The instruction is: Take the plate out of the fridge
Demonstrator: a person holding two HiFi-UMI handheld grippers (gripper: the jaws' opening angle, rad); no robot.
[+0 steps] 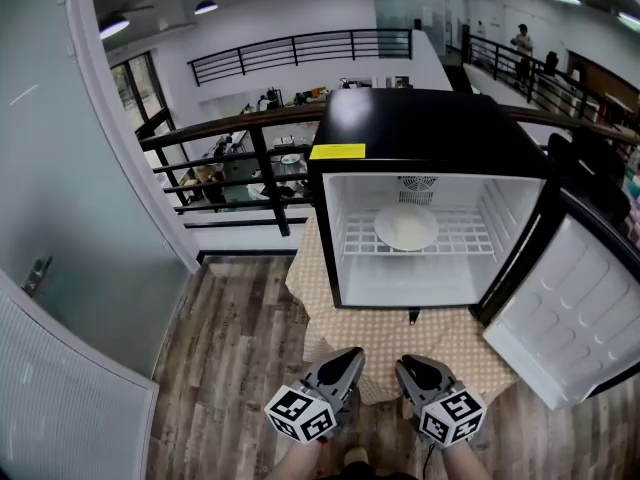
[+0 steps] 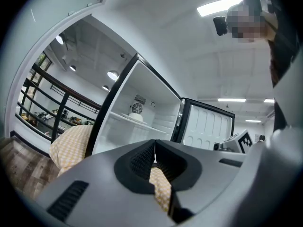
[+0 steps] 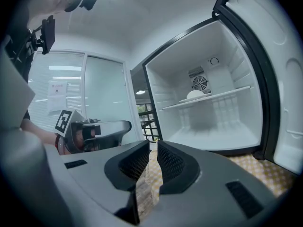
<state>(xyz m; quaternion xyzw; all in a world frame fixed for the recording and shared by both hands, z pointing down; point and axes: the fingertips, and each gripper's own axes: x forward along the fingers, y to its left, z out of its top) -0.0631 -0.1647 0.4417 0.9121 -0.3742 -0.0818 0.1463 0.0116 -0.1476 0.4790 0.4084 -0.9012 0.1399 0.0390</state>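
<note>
A white plate (image 1: 406, 228) lies on the wire shelf inside the open black mini fridge (image 1: 420, 128). It also shows, small, on the shelf as the plate (image 2: 135, 117) in the left gripper view and the plate (image 3: 195, 95) in the right gripper view. My left gripper (image 1: 340, 366) and right gripper (image 1: 418, 370) hang side by side low in front of the fridge, well short of it. The left gripper (image 2: 155, 151) has its jaws pressed together, empty. Only a sliver of gap shows in the right gripper (image 3: 153, 148), with nothing in it.
The fridge door (image 1: 570, 318) swings out wide to the right. The fridge stands on a table with a yellow checked cloth (image 1: 450, 343). A black railing (image 1: 250, 158) runs behind it, a glass wall (image 1: 60, 218) stands at the left, and wood floor lies below.
</note>
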